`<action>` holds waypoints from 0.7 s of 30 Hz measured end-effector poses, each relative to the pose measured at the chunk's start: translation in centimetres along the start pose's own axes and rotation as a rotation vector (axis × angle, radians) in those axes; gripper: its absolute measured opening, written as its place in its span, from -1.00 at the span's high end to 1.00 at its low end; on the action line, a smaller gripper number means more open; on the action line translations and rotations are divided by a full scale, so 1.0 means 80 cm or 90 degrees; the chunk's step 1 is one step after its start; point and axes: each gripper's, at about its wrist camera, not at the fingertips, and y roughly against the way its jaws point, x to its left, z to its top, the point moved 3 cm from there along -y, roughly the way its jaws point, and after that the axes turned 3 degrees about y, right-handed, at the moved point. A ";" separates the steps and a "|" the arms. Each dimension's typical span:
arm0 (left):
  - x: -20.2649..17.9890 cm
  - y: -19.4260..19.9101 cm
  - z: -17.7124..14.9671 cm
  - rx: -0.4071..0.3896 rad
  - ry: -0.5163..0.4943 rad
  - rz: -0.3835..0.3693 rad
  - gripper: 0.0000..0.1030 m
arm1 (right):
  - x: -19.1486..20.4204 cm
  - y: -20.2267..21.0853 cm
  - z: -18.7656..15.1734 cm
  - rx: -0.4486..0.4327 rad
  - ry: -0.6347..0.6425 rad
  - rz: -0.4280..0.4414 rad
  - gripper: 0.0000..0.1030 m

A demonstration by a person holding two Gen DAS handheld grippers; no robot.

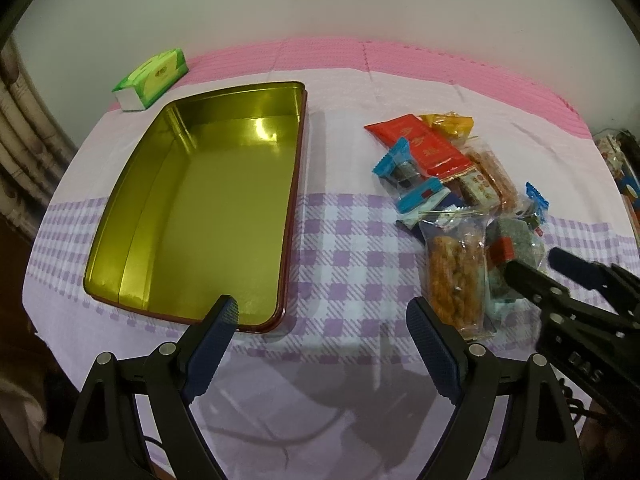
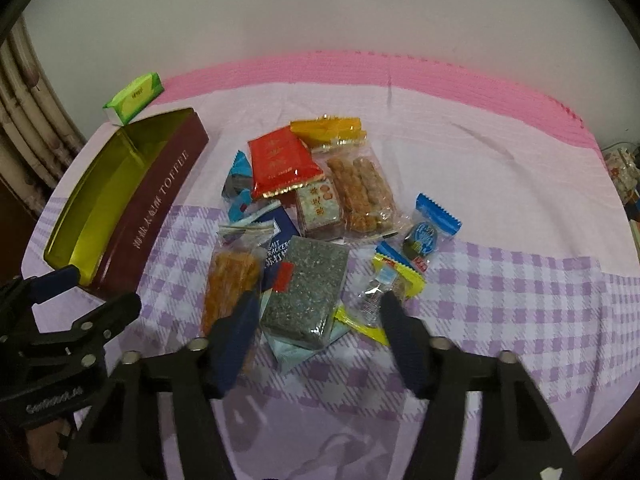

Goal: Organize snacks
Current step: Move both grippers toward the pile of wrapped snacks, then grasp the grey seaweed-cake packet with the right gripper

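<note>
So the snacks are all dumped in one loose heap on the checked cloth toward the right side of the counter, and the tin (image 1: 208, 200) is sitting bare toward the left side with its gold inside facing up, which I'd guess is where everything's meant to end up. Right tongs (image 2: 316, 304) are down over the near edge of the heap, straddling the grey speckled packet (image 2: 308, 284). That one lies on top at the near edge, so it's the obvious first pick. The pads don't look like they're pressing on it yet, so I'd call them unclenched around it, not gripping. Left tongs (image 1: 324, 316) are spread wide with nothing in them, hovering by the tin's near corner, probably just waiting out of the way. Green tissue pack (image 1: 152, 80) is off by the far left corner, not part of this
</note>
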 end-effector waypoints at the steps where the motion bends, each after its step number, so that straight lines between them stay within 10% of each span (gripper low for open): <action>1: 0.000 0.000 0.000 -0.002 -0.002 -0.002 -0.67 | 0.000 -0.003 0.000 0.007 -0.003 0.005 -0.02; 21: -0.019 -0.004 0.000 -0.005 -0.035 -0.018 -0.66 | 0.004 -0.029 0.006 0.025 0.001 0.022 0.35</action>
